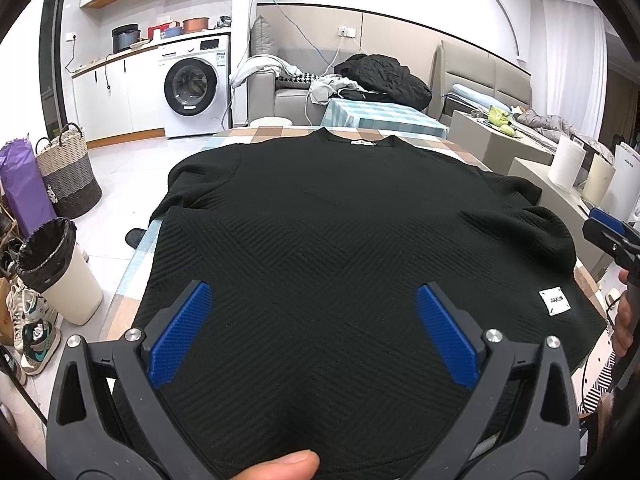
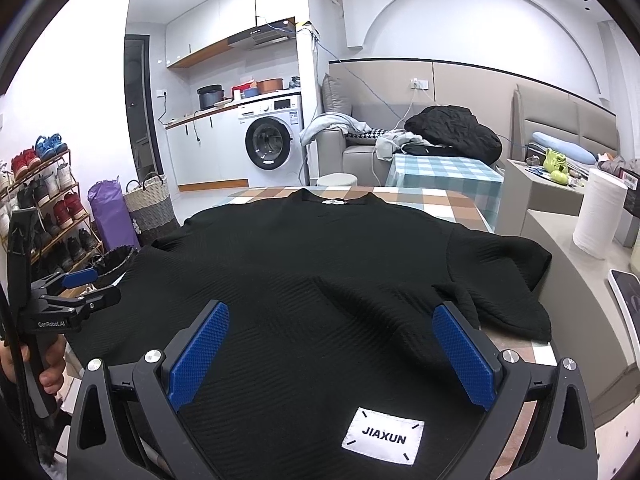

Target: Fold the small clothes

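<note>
Checked tablecloth [image 1: 256,133] under my black shirt [image 1: 320,216], left gripper [image 1: 314,300] and right gripper [image 2: 332,320] both spread wide just above its near hem, gripping nothing

The shirt [image 2: 304,280] lies flat on the worktop [image 2: 432,200], collar at the far edge and hem nearest the cameras, with its label [image 2: 383,434] near the hem on the right. The left gripper [image 1: 313,316] hangs over the hem's left part and the right gripper [image 2: 331,338] over its right part, above the label, each with jaws spread. Left of the worktop stand a bin [image 1: 60,270] and a basket [image 1: 68,168]; behind it are a washer [image 1: 196,84] and sofa [image 1: 280,92].
</note>
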Motion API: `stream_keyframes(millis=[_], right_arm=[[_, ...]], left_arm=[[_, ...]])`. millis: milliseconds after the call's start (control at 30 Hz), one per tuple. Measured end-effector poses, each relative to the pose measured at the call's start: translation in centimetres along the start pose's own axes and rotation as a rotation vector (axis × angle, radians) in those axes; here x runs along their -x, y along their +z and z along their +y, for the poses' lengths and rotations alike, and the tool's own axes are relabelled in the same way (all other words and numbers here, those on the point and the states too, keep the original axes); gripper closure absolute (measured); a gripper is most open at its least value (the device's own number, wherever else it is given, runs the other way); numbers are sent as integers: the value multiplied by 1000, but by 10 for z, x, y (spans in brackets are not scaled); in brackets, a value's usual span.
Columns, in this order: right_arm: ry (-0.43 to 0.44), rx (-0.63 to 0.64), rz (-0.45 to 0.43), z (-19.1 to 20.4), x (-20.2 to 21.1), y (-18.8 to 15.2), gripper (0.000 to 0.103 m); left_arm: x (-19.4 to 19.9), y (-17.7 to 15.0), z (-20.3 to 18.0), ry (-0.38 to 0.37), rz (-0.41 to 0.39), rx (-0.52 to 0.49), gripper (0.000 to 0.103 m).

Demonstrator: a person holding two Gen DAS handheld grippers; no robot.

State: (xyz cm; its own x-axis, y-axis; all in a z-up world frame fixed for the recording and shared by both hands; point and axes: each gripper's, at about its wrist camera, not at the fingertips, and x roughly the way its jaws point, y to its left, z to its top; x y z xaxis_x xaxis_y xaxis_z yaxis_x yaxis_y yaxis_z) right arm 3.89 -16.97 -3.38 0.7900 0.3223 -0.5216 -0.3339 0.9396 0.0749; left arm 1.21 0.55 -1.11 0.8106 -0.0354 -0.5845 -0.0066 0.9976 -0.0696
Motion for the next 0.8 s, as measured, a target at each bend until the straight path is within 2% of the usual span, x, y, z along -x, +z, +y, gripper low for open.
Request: stream_keyframes(millis=[800], right_arm=[[-18, -25, 31, -2, -10, -3, 0]], left_arm=[[-1, 0, -3, 1, -9, -11, 1]])
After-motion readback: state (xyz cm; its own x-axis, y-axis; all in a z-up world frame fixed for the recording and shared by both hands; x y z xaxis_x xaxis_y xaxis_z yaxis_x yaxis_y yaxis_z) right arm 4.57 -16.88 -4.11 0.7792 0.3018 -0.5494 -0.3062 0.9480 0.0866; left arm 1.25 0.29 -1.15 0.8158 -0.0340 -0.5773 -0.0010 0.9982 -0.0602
